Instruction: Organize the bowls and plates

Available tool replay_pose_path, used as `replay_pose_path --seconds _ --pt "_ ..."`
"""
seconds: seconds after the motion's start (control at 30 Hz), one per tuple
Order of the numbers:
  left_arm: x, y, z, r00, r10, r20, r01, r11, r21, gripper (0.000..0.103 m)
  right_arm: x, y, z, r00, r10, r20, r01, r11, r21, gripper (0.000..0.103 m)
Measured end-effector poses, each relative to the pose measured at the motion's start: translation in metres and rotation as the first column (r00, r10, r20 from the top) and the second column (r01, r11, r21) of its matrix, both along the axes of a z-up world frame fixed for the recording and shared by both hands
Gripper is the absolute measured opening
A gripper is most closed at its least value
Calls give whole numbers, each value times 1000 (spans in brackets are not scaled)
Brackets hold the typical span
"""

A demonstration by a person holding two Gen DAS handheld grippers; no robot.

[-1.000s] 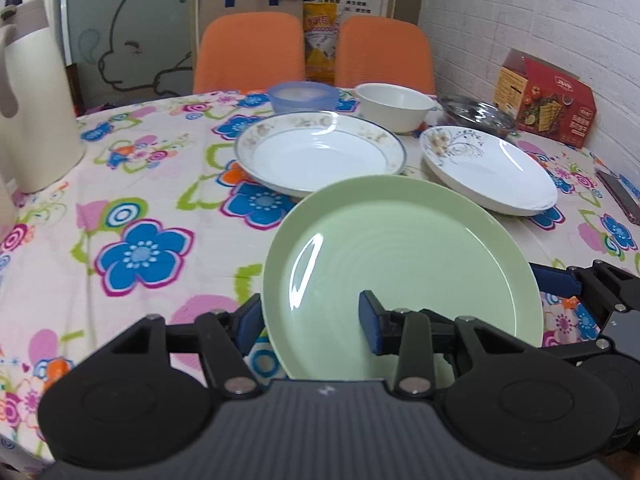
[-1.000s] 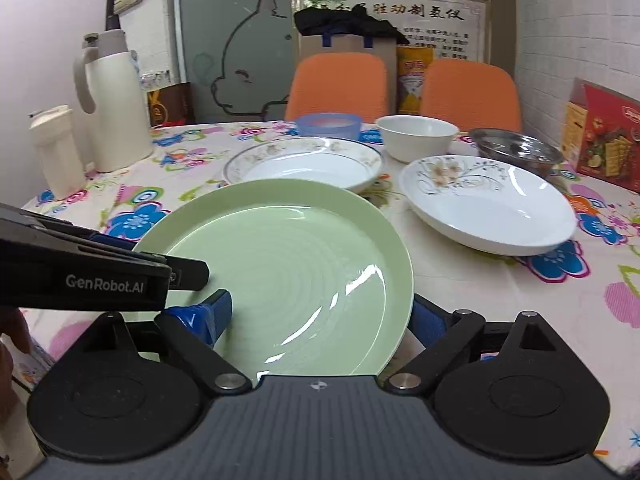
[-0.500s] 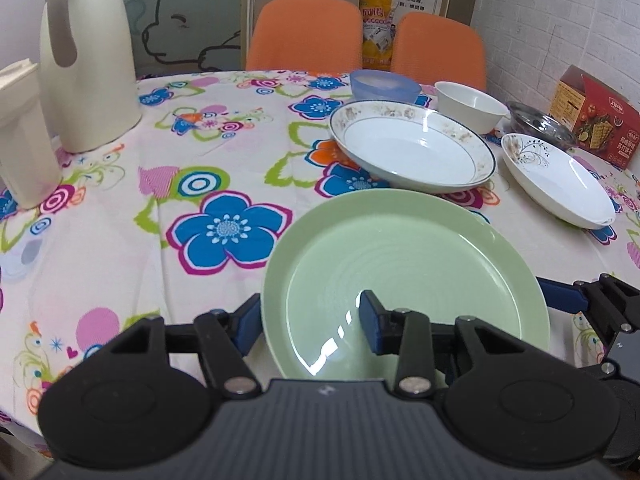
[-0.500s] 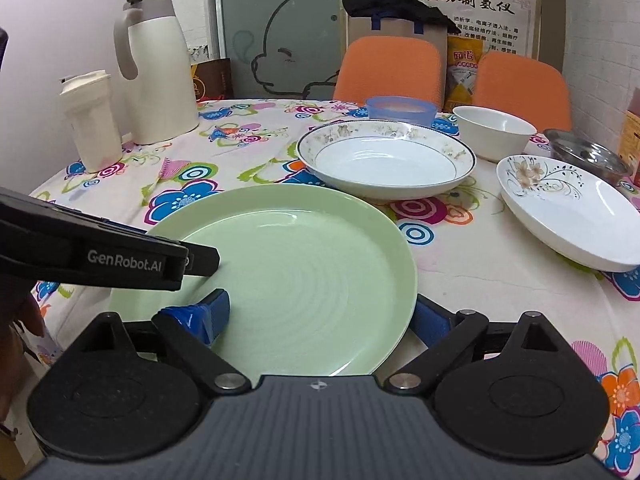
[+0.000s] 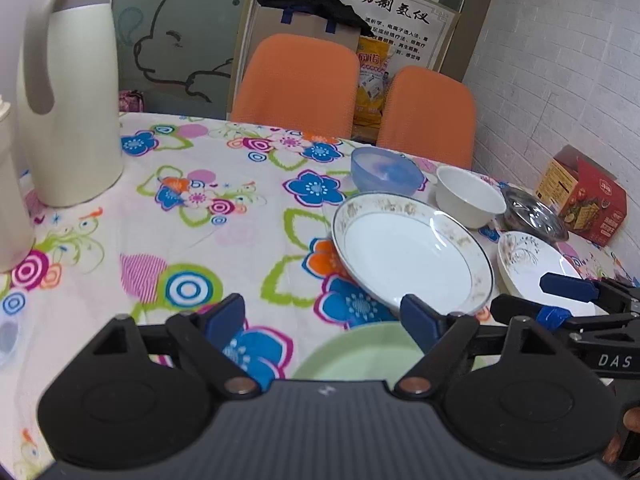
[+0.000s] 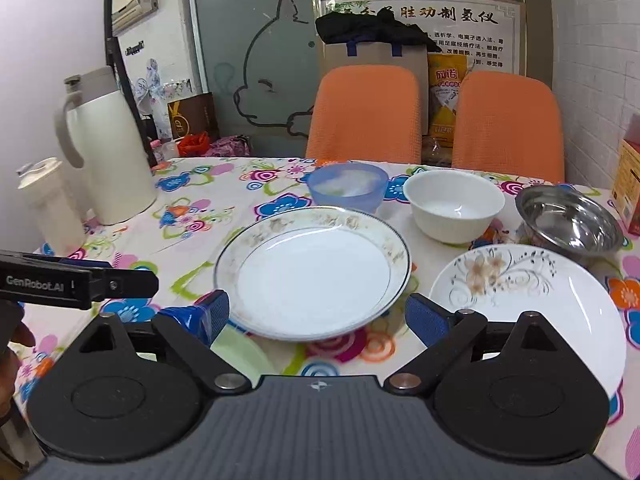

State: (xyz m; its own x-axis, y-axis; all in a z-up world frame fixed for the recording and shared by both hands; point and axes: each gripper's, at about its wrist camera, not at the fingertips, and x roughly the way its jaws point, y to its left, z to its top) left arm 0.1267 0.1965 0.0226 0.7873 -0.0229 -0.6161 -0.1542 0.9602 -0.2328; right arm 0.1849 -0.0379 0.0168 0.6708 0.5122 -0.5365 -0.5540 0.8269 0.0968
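A pale green plate (image 5: 360, 354) lies flat on the flowered tablecloth at the near edge, mostly hidden under both grippers; a sliver of it (image 6: 240, 354) shows in the right wrist view. My left gripper (image 5: 320, 314) hangs open above its far rim, holding nothing. My right gripper (image 6: 318, 314) is open too, just in front of a gold-rimmed white plate (image 6: 316, 276). To the right lies a white plate with a flower pattern (image 6: 532, 304). Behind them stand a blue bowl (image 6: 348, 186), a white bowl (image 6: 454, 204) and a steel bowl (image 6: 568, 216).
A cream thermos jug (image 5: 68, 100) and a cream bottle (image 5: 12, 200) stand at the table's left. A red carton (image 5: 584, 200) sits at the far right by the brick wall. Two orange chairs (image 6: 364, 112) stand behind the table. A person's hand (image 6: 12, 344) shows at the left edge.
The green plate has come down near the table's front edge. The left gripper has let go of its rim and opened wider. Both grippers have lifted and drawn back from it.
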Motion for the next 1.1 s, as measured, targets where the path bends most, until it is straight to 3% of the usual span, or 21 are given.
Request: replay_pose_path --seconds 0.23,0.37,0.47,0.8,1.0,1.1 --pt "94 17 -17 995 -30 -95 21 996 -91 83 83 27 -23 998 -13 -62 7 996 -94 82" --pt "123 15 -25 990 -57 -129 47 996 -80 83 101 36 -40 993 4 -119 -19 992 -123 82" --pt "129 15 -27 989 -66 -131 59 997 -56 83 99 42 -45 989 30 -145 -46 993 -109 84" --pt "130 15 -38 986 -83 -146 77 996 -46 82 84 41 -47 994 22 -103 -33 993 -110 83" --pt "129 3 -40 985 -92 -147 98 995 31 81 63 35 -50 997 52 -51 -57 993 -105 84" --pt "128 -6 -42 985 -85 -153 101 990 102 70 62 37 -51 998 46 -34 -49 994 -98 86"
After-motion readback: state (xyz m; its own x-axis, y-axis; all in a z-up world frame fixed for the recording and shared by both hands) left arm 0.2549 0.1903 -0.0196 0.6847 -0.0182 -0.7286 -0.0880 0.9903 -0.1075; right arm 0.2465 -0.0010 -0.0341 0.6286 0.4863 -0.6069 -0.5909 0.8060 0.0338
